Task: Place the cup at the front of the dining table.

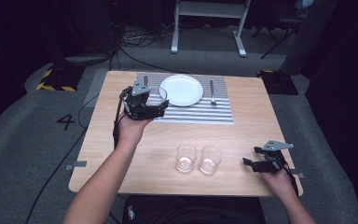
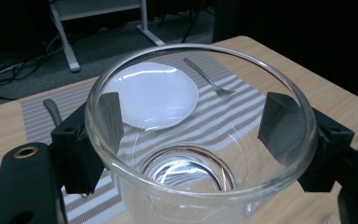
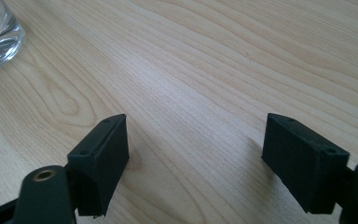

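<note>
the left gripper has a clear drinking glass clamped between its two black jaws, one pad against each side of the wall, as the left gripper view makes plain. in the high view the glass sits just at the left edge of the striped placemat, close beside the white plate; i can't tell whether its base rests on the mat or hangs just above it. a fork lies on the mat to the right of the plate, and a dark-handled piece of cutlery lies to the left.

the right gripper rests low over the bare wooden table near the right front corner, jaws spread wide with nothing between them. two more glasses stand side by side near the front edge, to its left.
</note>
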Available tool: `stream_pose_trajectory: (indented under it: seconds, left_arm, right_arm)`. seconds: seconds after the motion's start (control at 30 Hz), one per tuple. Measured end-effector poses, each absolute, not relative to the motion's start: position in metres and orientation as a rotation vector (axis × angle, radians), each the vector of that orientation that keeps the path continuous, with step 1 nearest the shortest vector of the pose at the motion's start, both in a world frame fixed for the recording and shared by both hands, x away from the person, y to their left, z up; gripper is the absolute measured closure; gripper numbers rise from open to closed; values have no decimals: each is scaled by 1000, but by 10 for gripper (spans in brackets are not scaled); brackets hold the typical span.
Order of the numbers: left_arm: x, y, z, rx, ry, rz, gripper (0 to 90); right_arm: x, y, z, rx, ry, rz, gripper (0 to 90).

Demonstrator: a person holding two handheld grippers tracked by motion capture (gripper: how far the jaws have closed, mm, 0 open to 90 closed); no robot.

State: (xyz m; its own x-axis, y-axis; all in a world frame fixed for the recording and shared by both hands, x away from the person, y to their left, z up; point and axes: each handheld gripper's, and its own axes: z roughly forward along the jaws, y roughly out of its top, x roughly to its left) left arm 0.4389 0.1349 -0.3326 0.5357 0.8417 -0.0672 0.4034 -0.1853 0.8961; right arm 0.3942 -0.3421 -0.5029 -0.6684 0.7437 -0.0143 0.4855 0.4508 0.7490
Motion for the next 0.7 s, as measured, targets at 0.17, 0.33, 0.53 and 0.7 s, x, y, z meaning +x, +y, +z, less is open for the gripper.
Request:
stream_pose_trajectory:
  seconds: [0.17,0.33,0.53,0.7]
  left_arm:
    - [454,132,-323,1769,1040,583,194]
    - [465,126,-318,1775,1039,607,194]
    - [480,122,-314,1769,1043,615,194]
    - [494,120,-315,1770,1067,601,194]
  right_arm:
    - [394,-342,-503,1046,2365,1058,228]
    - [394,-342,-503,1055,2361,1055,229]
    - [394,-341,-503,1060,2355,1054,229]
    - [394,-341,-503,1056,2358,1053,229]
